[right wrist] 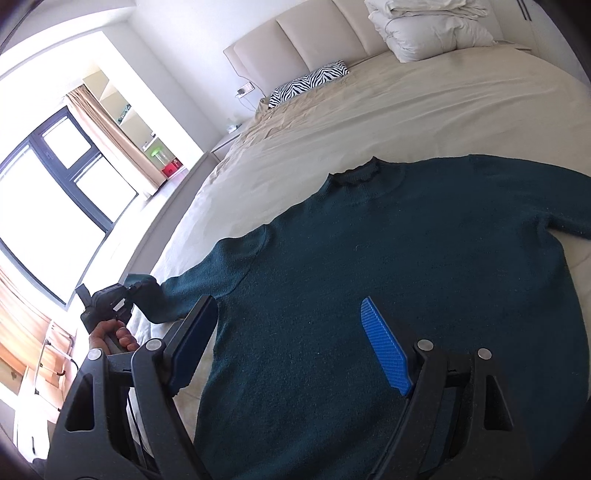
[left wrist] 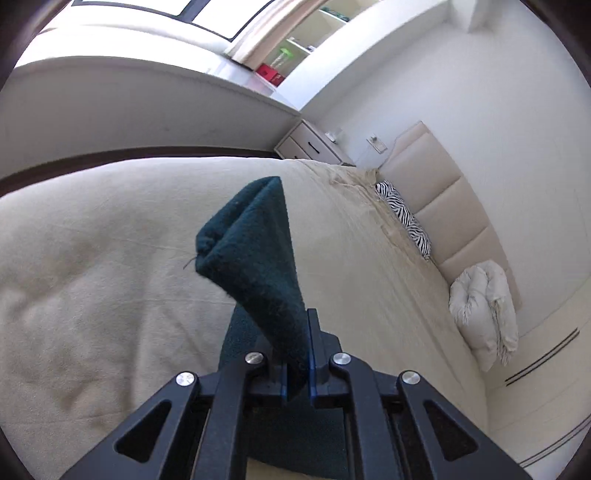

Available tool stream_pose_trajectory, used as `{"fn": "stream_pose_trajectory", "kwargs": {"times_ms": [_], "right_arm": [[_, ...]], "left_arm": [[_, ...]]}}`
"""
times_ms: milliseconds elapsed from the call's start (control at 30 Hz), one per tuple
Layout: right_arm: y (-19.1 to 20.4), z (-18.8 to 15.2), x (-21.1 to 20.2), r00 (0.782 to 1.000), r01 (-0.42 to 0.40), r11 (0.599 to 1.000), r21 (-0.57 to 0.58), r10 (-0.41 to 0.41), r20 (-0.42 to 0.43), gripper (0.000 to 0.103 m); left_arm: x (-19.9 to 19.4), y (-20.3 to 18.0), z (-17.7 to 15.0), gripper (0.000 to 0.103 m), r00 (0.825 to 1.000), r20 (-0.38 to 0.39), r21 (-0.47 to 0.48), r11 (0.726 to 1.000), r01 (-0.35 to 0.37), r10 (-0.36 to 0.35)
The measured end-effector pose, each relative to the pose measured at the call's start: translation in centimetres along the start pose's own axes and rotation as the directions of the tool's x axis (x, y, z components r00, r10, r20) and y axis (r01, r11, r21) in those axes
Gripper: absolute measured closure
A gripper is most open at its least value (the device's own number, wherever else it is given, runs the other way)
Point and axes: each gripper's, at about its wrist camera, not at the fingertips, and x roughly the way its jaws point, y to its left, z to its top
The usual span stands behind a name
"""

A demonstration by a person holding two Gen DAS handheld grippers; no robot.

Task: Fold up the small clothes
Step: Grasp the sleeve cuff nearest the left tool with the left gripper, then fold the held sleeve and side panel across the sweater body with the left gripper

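Note:
A dark teal sweater (right wrist: 369,277) lies flat, front up, on the beige bed (right wrist: 406,110), its collar (right wrist: 356,173) pointing toward the headboard. My left gripper (left wrist: 299,354) is shut on the cuff of one sleeve (left wrist: 251,251), which stands up from the jaws, folded into a cone. In the right wrist view that same left gripper (right wrist: 110,302), held by a hand (right wrist: 114,336), lifts the sleeve end (right wrist: 147,295) at the sweater's left side. My right gripper (right wrist: 287,301) hovers open over the sweater's body, its blue pads (right wrist: 386,350) wide apart with nothing pinched between them.
A zebra-striped pillow (right wrist: 310,83) and a folded white duvet (right wrist: 424,33) lie by the padded headboard (right wrist: 295,40). A nightstand (left wrist: 310,144) stands beside the bed. A large window (right wrist: 55,206) and curtain are beyond the bed's left edge.

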Motion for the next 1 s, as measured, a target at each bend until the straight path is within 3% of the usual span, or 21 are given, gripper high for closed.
{"fn": "stream_pose_trajectory", "kwargs": {"times_ms": [33,67,100,167,233,267,300,400,467,533,633,767,867,933,1000], "right_arm": [[-0.6,0.3,0.2,1.000,-0.011,1.000,0.017,0.011,-0.009,0.031],[-1.2,0.7,0.3,1.000,-0.023,0.999,0.033,0.024,-0.012,0.035],[-1.8,1.1,0.4,0.999,-0.034,0.998,0.050,0.034,-0.009,0.035],[-2.8,1.9,0.8,0.997,-0.074,0.994,0.086,0.076,-0.014,0.035],[-3.6,2.6,2.1,0.989,-0.131,0.983,0.130,0.138,-0.048,0.035],[-4.0,2.9,3.0,0.982,-0.162,0.974,0.159,0.175,-0.071,0.035],[-4.3,3.1,4.1,0.972,-0.195,0.962,0.191,0.216,-0.094,0.035],[-4.5,3.3,8.1,0.938,-0.257,0.930,0.264,0.306,-0.165,0.035],[-4.3,3.1,11.7,0.905,-0.288,0.908,0.303,0.362,-0.225,0.035],[-4.0,2.6,15.3,0.876,-0.273,0.891,0.364,0.386,-0.288,0.033],[-3.0,1.5,19.9,0.812,-0.294,0.840,0.456,0.472,-0.345,0.033],[-2.1,0.5,23.8,0.783,-0.278,0.813,0.511,0.500,-0.370,0.033],[-0.4,0.4,25.3,0.787,-0.287,0.842,0.457,0.480,-0.389,0.033],[1.1,0.4,25.6,0.800,-0.292,0.877,0.382,0.443,-0.405,0.036],[2.7,0.5,25.7,0.823,-0.286,0.918,0.274,0.382,-0.420,0.055]], "left_arm": [[-0.5,-4.0,-1.4,0.095,1.000,-0.005,0.182,0.983,-0.013,0.015],[-1.0,-7.9,-3.5,0.095,0.999,0.000,0.365,0.931,-0.032,0.034],[-1.4,-11.3,-6.3,0.095,0.998,0.014,0.530,0.846,-0.058,0.060],[-1.6,-16.1,-12.6,0.095,0.994,0.054,0.764,0.638,-0.101,0.093],[-1.5,-18.3,-18.4,0.095,0.989,0.101,0.879,0.455,-0.139,0.107],[-1.5,-18.9,-20.9,0.095,0.986,0.123,0.910,0.383,-0.157,0.112],[-1.2,-19.1,-22.6,0.095,0.985,0.127,0.929,0.335,-0.159,0.116],[-1.2,-18.6,-25.9,0.095,0.981,0.152,0.952,0.250,-0.178,0.121],[-1.7,-18.5,-26.5,0.095,0.977,0.184,0.954,0.222,-0.204,0.107],[-2.8,-18.1,-26.7,0.095,0.976,0.197,0.951,0.223,-0.213,0.091],[-3.9,-17.7,-26.5,0.095,0.971,0.228,0.945,0.224,-0.239,0.075],[-4.2,-17.2,-26.3,0.094,0.967,0.245,0.939,0.229,-0.255,0.074],[-4.1,-17.0,-26.6,0.091,0.965,0.251,0.944,0.203,-0.261,0.074],[-3.8,-17.3,-26.8,0.091,0.965,0.250,0.945,0.197,-0.260,0.078],[-3.8,-17.3,-26.6,0.089,0.966,0.245,0.945,0.204,-0.257,0.081]]}}
